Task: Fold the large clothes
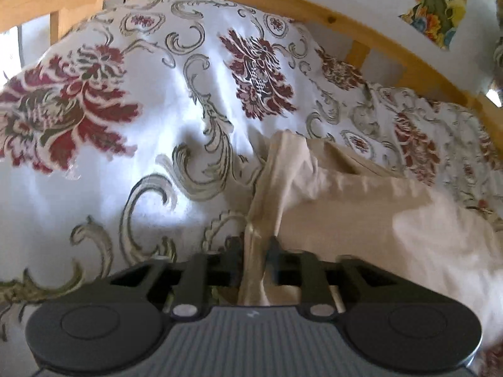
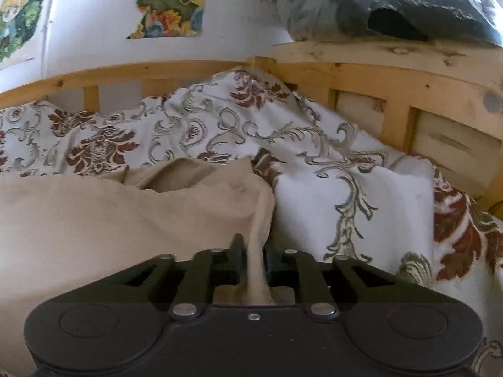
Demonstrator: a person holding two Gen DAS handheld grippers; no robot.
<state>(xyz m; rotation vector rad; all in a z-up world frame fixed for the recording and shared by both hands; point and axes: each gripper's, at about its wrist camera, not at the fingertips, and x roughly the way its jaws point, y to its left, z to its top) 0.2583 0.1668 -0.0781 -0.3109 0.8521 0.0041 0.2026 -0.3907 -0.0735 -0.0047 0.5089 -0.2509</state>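
The large beige cloth garment [image 1: 361,207] lies on the white bed cover with dark red flowers [image 1: 157,110]. The left hand-held gripper [image 1: 255,251] pinches its bunched left edge; the right hand-held gripper [image 2: 253,251] clamps its bunched right edge near the wooden bed frame [image 2: 408,72].

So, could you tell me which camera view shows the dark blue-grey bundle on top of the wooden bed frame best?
The right wrist view: the dark blue-grey bundle fills its upper right corner, resting on the wooden bed frame. The left wrist view does not show it at all, only the frame's rail and patterned bedding.
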